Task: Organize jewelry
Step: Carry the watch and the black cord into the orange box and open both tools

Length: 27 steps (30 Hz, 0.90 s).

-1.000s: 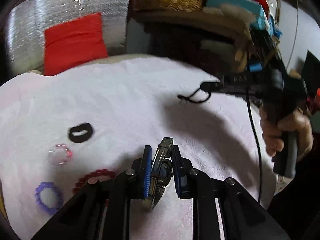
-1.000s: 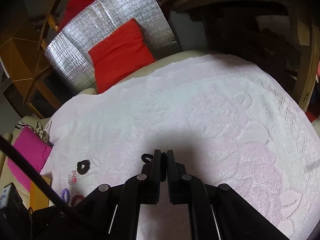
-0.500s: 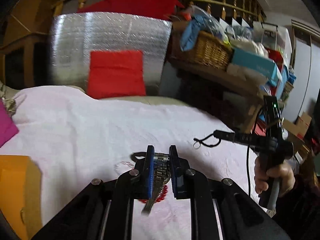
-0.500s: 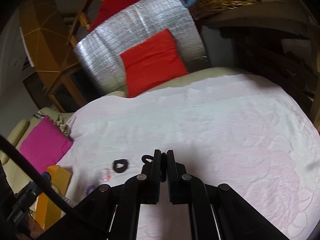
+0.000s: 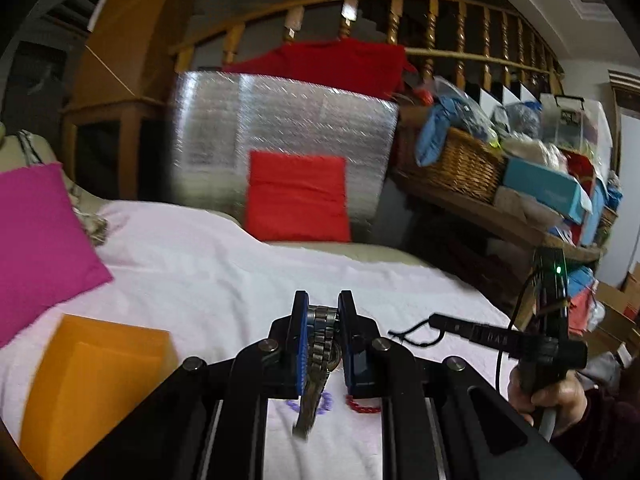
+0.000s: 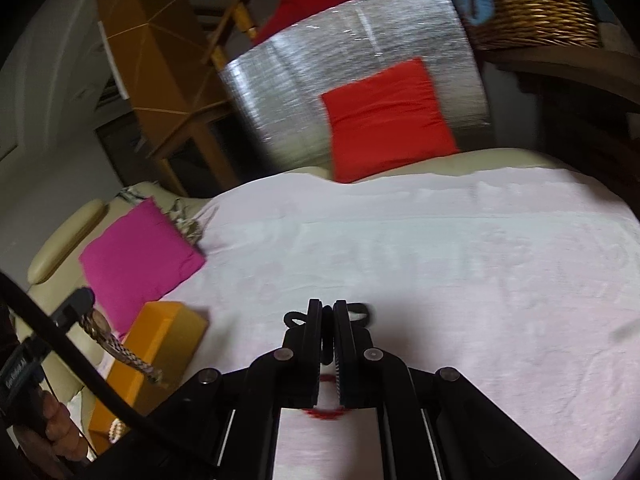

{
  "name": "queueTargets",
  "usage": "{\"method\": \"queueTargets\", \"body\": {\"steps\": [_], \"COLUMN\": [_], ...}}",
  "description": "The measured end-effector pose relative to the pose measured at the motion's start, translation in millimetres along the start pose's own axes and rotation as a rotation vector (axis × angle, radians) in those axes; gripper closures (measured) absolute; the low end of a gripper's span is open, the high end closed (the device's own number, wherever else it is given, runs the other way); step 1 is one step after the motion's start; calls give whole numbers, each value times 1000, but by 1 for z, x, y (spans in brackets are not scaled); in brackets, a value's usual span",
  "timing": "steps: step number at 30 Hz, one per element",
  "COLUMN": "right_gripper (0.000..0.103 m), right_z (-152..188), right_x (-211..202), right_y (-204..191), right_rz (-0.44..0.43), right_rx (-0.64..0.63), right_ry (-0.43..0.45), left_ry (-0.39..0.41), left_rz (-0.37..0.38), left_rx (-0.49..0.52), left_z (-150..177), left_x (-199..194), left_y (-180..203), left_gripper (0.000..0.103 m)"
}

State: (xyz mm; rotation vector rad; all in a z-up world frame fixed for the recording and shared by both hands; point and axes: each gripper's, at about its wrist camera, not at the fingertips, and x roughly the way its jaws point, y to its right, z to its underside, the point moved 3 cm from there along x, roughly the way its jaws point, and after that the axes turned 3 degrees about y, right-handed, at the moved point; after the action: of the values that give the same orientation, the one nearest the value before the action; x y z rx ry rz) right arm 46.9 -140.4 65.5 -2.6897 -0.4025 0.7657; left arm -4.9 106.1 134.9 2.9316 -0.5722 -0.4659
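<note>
Spreading under both tools, a pale pink bedspread (image 5: 224,264) is seen, with an orange box (image 5: 92,380) near the left and a magenta cushion (image 5: 36,240) beyond. Farther off, a red cushion (image 5: 296,196) is propped against silver foil board (image 5: 248,128). A metal-link wristwatch (image 5: 320,344) is pinched in the left tool (image 5: 323,320), its band dangling. A black cord loop (image 6: 294,317) is clamped by the right tool (image 6: 327,312), whose fingers are pressed together.
</note>
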Motion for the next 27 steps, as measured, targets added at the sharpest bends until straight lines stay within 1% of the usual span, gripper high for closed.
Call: {"method": "queueTargets", "body": {"steps": [2, 5, 7, 9, 12, 13, 14, 17, 19, 22, 27], "right_gripper": [97, 97, 97, 97, 97, 97, 97, 97, 97, 97, 97], "right_z": [2, 6, 9, 12, 20, 23, 28, 41, 49, 63, 70], "right_x": [4, 10, 15, 18, 29, 33, 37, 47, 56, 71, 112], "right_y": [-18, -46, -68, -88, -122, -135, -147, -180, -199, -225, -256], "right_rz": [-28, -76, -112, -149, -213, -232, -251, -297, -322, -339, -330], "right_rx": [-12, -27, -41, -54, -80, -95, -110, -157, -186, -226, -267], "right_ry": [-4, -10, -14, -18, -41, -51, -62, -93, -116, -145, -216], "left_ry": [23, 50, 63, 75, 75, 71, 64, 32, 7, -37, -176], "left_rz": [-55, -112, -167, -246, -331, -382, -420, -496, -525, -550, -579], "left_rx": [-2, -30, -45, -63, -92, -100, -104, -138, -163, -192, -255], "left_z": [-4, -6, -6, -3, 2, 6, 9, 20, 28, 41, 74], "left_x": [-15, -31, -42, -54, -66, -71, -73, -77, -78, -73, -57], "left_y": [-13, -31, -46, -66, -90, -101, -109, -134, -148, -164, -192], "left_gripper": [88, 88, 88, 88, 88, 88, 88, 88, 88, 88, 88]}}
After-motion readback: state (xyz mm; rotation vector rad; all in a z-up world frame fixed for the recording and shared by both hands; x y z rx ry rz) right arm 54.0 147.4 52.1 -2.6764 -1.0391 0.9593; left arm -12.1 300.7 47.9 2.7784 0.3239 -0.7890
